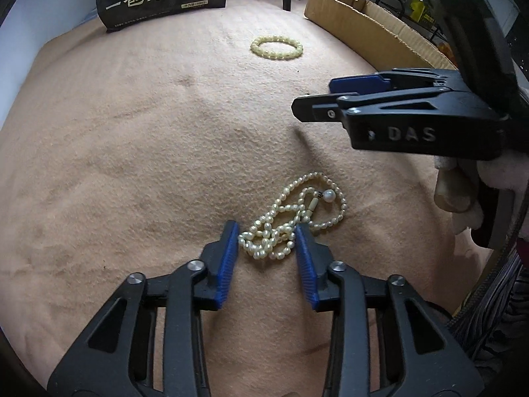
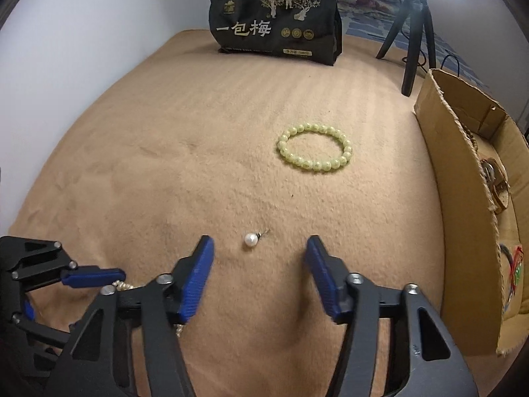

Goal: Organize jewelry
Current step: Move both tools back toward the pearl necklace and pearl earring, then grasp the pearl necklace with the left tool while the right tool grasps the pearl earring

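Note:
A cream pearl necklace [image 1: 291, 221] lies bunched on the tan cloth, its near end between the pads of my open left gripper [image 1: 267, 233]. A single white pearl earring [image 2: 250, 240] lies just ahead of my open, empty right gripper [image 2: 259, 248]; it also shows by the necklace in the left wrist view [image 1: 329, 196]. A pale green bead bracelet [image 2: 315, 148] lies farther back, also in the left wrist view [image 1: 277, 47]. My right gripper [image 1: 317, 99] hovers at the right in the left view. My left gripper [image 2: 99, 278] shows at lower left in the right view.
An open cardboard box [image 2: 463, 178] with other jewelry inside stands along the right edge, also in the left wrist view [image 1: 370, 26]. A black snack bag [image 2: 276, 20] stands at the back. A small black tripod [image 2: 416, 33] stands at back right.

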`<state>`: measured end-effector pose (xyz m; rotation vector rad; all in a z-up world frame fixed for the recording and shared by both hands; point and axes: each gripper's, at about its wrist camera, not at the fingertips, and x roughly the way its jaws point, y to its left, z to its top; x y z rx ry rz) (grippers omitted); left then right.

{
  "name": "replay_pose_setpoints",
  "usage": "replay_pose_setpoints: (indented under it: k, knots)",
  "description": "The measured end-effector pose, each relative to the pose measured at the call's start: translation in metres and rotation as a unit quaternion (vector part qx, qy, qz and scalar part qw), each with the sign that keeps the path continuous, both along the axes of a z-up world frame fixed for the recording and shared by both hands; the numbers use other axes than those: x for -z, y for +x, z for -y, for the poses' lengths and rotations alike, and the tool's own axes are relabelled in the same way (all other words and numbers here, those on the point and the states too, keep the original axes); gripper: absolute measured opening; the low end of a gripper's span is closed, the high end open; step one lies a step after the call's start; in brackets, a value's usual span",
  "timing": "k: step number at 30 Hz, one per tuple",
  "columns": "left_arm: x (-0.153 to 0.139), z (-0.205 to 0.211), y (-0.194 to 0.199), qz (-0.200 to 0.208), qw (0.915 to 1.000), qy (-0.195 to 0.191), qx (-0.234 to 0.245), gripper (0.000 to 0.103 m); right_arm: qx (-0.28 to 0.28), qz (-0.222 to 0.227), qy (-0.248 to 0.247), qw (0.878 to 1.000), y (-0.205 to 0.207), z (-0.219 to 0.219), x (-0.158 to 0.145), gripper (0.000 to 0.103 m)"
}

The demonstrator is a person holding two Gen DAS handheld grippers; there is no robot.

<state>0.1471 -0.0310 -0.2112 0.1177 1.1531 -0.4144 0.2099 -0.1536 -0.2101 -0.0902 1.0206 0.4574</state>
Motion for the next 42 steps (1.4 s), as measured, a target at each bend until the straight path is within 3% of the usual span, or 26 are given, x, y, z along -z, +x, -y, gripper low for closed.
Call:
replay_pose_setpoints:
  k: [6,13,23,34,42]
  knots:
    - [0.001,0.0,0.001,0.003,1.0,0.003,0.0,0.019,-0.004,0.008,-0.008,1.0,0.005,-0.003,0.005,0.038]
    - [0.0,0.003,0.001,0.005,1.0,0.005,0.0,0.01,-0.016,0.009,-0.012,1.0,0.005,-0.006,0.008,0.007]
    - [-0.012,-0.003,-0.001,-0.001,0.9996,-0.022,-0.018,0.009,-0.017,0.01,-0.006,1.0,-0.001,0.0,-0.003,0.006]
    - [-0.042,-0.002,-0.01,0.034,0.9986,-0.033,-0.022,0.005,-0.011,0.037,-0.003,0.999,-0.015,0.011,-0.03,0.006]
    - [-0.077,-0.001,-0.012,0.053,0.9953,-0.075,-0.031,0.005,-0.002,0.056,0.001,0.998,-0.026,0.023,-0.048,0.006]
